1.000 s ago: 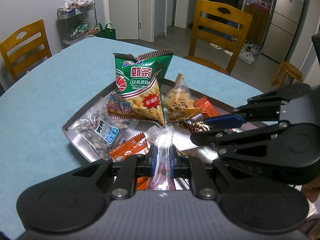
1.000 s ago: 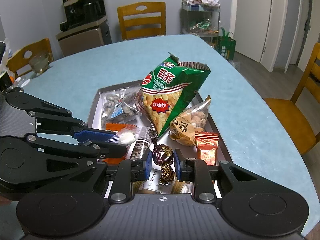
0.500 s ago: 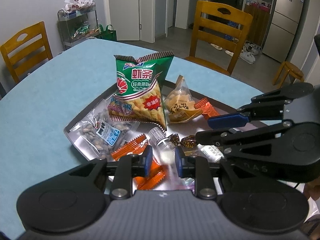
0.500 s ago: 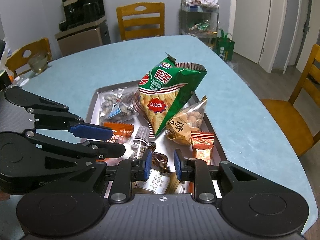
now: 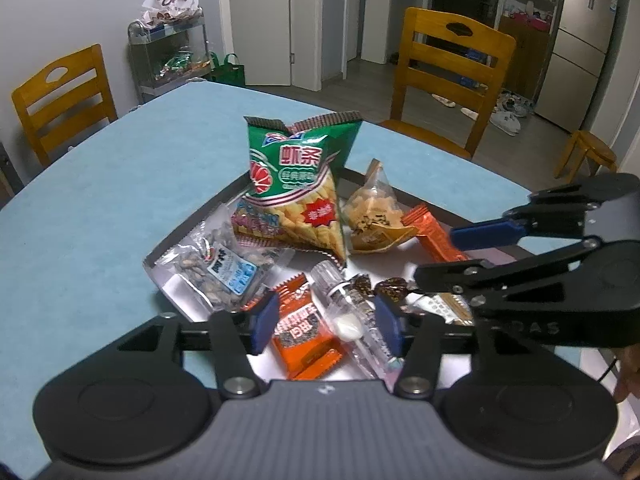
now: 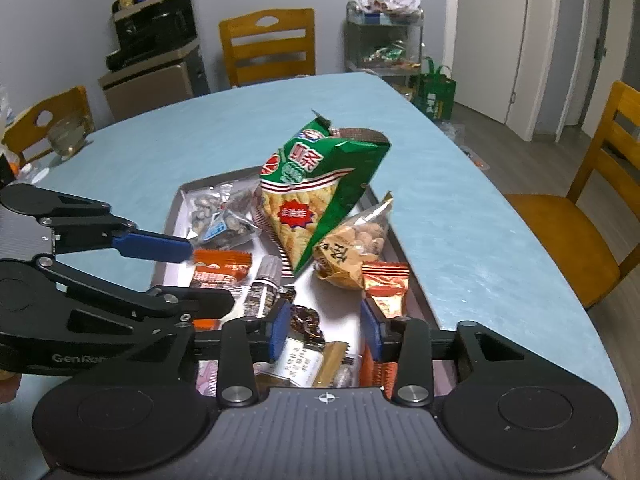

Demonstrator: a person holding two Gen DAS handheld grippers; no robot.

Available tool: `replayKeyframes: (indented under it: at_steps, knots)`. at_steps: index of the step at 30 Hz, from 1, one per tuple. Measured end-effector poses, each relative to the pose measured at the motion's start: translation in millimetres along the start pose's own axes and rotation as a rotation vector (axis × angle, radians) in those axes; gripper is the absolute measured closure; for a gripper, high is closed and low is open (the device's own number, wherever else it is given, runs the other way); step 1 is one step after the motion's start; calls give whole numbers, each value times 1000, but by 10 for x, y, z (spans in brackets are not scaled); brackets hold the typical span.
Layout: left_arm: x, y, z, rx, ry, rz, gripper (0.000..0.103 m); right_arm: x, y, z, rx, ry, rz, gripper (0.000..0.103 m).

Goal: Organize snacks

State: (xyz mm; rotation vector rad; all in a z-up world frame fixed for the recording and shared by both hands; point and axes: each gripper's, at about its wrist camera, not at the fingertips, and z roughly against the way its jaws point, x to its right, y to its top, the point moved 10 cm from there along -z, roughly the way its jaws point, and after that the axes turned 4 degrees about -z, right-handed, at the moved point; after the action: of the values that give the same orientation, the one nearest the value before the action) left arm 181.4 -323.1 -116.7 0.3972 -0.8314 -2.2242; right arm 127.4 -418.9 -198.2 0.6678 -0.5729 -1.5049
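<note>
Both of your grippers are now standing wide open: your left gripper (image 5: pixel 326 322), low in its frame, is no longer gripping the clear packet (image 5: pixel 352 320), and your right gripper (image 6: pixel 325 330) is no longer clamping the brown candy (image 6: pixel 306 320). Both snacks are lying in the metal tray (image 6: pixel 176 204) at frame centre, below the green chip bag (image 5: pixel 302 184).

Glossy foil chip bag (image 5: pixel 304 184), clear crinkly plastic nut packet (image 5: pixel 216 264), shiny metal tray (image 6: pixel 176 216), matt blue cloth surface (image 5: pixel 100 200), varnished wooden chair (image 5: pixel 452 76)
</note>
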Motion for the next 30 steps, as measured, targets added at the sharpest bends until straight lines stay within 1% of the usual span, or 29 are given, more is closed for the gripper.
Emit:
replayKeyframes:
  at_steps: [1, 3, 4, 8, 9, 10, 13, 16, 23, 25, 30]
  knots:
    - [-16, 0, 1, 1, 6, 3, 42, 24, 0, 4, -1, -7, -6, 53]
    - [-49, 4, 4, 4, 19, 11, 30, 73, -2, 16, 2, -14, -22, 47]
    - [-65, 6, 9, 6, 24, 15, 28, 95, -5, 25, 4, -16, -29, 43]
    - [-90, 12, 18, 8, 32, 17, 17, 156, -12, 52, 11, -28, -42, 34]
    - [-98, 16, 20, 9, 37, 16, 15, 170, -13, 56, 13, -35, -44, 30]
    - [-104, 21, 27, 12, 39, 16, 14, 187, -10, 63, 16, -43, -47, 27]
    - [-107, 45, 50, 21, 33, 17, 12, 230, 5, 89, 26, -53, -55, 19]
    - [-107, 71, 81, 31, 33, 12, 9, 258, 24, 116, 36, -61, -57, 15]
    - [-166, 94, 115, 36, 48, 28, 8, 299, 50, 152, 45, -71, -64, 11]
    - [-199, 97, 119, 35, 53, 40, 7, 306, 54, 161, 48, -77, -62, 7]
    - [-256, 114, 145, 41, 55, 64, 4, 288, 56, 174, 53, -76, -57, 5]
